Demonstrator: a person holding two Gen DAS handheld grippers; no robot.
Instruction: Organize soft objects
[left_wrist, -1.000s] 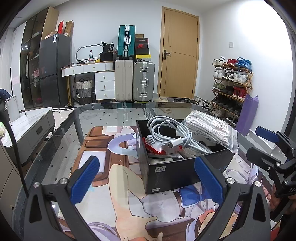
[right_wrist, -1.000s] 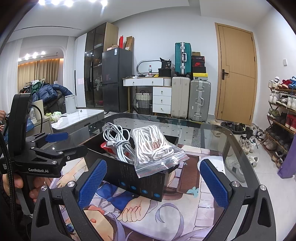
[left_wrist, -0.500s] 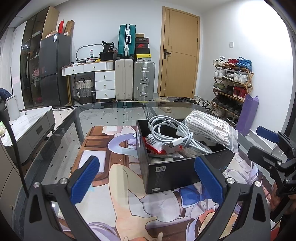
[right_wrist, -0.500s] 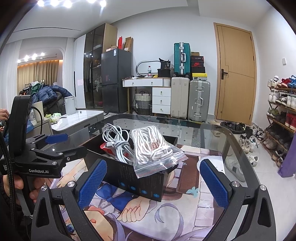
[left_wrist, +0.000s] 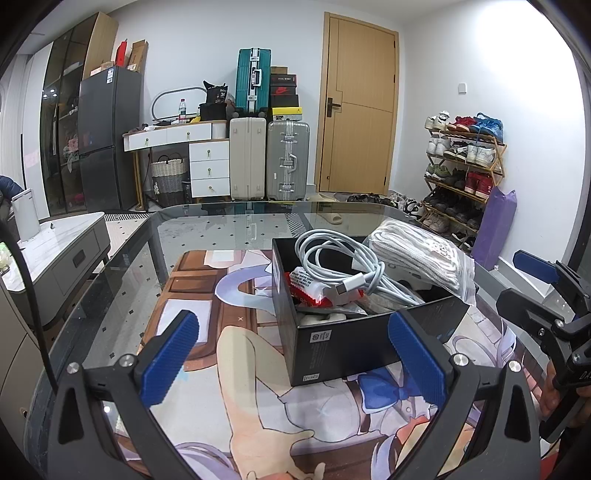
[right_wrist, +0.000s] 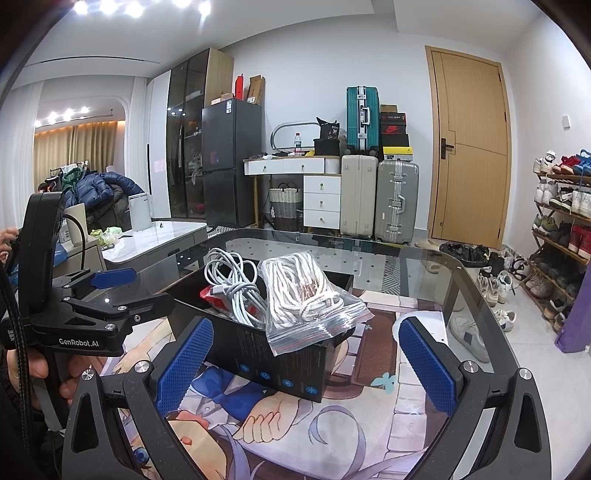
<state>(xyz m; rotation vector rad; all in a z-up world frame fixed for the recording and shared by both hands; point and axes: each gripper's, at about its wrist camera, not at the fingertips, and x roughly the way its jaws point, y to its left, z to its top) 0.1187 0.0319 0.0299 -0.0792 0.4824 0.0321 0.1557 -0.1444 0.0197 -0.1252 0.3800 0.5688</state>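
My glass table (left_wrist: 122, 258) carried a printed anime mat (left_wrist: 236, 354), and the open black box (left_wrist: 351, 347) stood on that mat.

Three suitcases (left_wrist: 269, 147) are seen stacked beside a wooden door (left_wrist: 360, 110), with a shoe rack (left_wrist: 461, 166) lined along the wall.

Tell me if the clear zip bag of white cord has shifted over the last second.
No. The clear zip bag of white cord lies across the black cardboard box rim as before.

White walls, wooden door (left_wrist: 360, 107), suitcases (left_wrist: 269, 158), shoe rack (left_wrist: 461, 177), perhaps curtains (right_wrist: 74, 155).
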